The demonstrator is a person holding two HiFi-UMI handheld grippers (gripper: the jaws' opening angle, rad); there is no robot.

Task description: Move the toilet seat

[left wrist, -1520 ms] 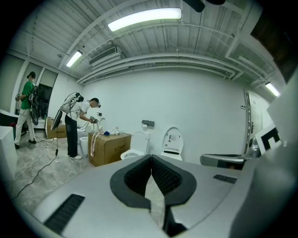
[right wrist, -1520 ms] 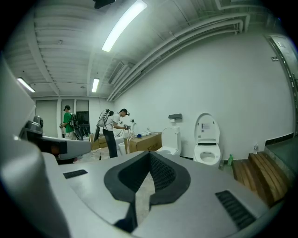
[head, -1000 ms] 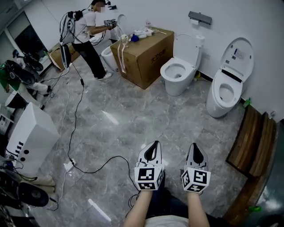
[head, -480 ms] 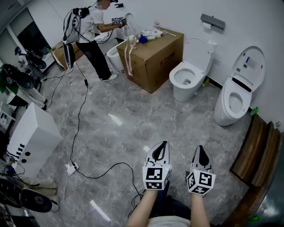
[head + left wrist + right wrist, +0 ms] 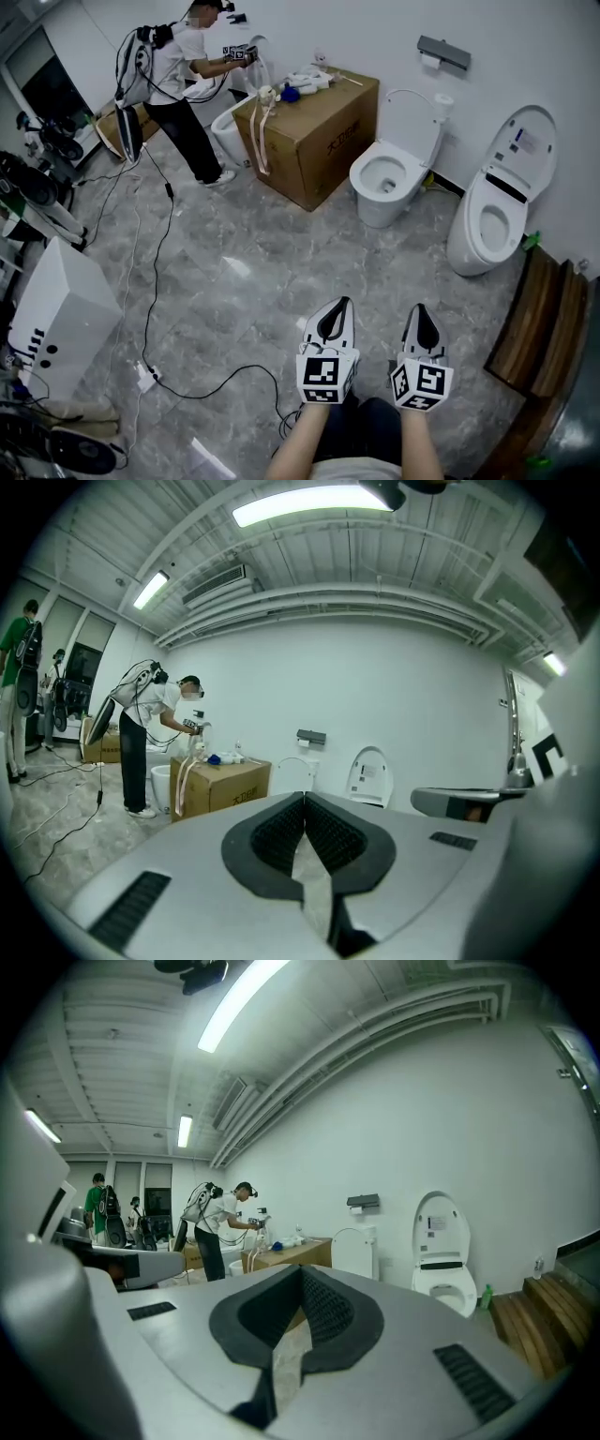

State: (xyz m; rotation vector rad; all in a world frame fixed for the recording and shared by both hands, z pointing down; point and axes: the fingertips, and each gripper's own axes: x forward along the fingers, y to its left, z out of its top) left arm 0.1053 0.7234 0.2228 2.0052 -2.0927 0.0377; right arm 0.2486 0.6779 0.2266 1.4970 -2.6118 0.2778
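The grey marble floor (image 5: 281, 253) fills most of the head view, and it has slid down the frame since a second ago. The white power strip (image 5: 145, 376) and its black cable (image 5: 159, 253) now lie lower in the picture. I judge that the wearer has stepped forward toward the white wall (image 5: 525, 56).

Along that wall stands a large cardboard carton (image 5: 314, 127), and to its right are two white toilets. The nearer, middle toilet (image 5: 380, 208) has its lid tipped back against the tank. The right-hand toilet (image 5: 469, 253) has its tall lid (image 5: 527, 139) raised. Both sit slightly lower in the frame than before.

A white cabinet (image 5: 56, 309) stands at the left and wooden steps (image 5: 534, 309) at the right. Another person (image 5: 173, 80) bends over a third toilet (image 5: 223, 122) behind the carton.

The left tongs (image 5: 336, 309) and the right tongs (image 5: 417, 314) are held side by side. Both are pressed together with nothing between them, as each gripper view confirms.

The toilet seat to be moved is on one of the two toilets ahead, and which one I cannot tell. Both are well apart from the tongs. The task looks to be in its approach, with no seat touched yet.
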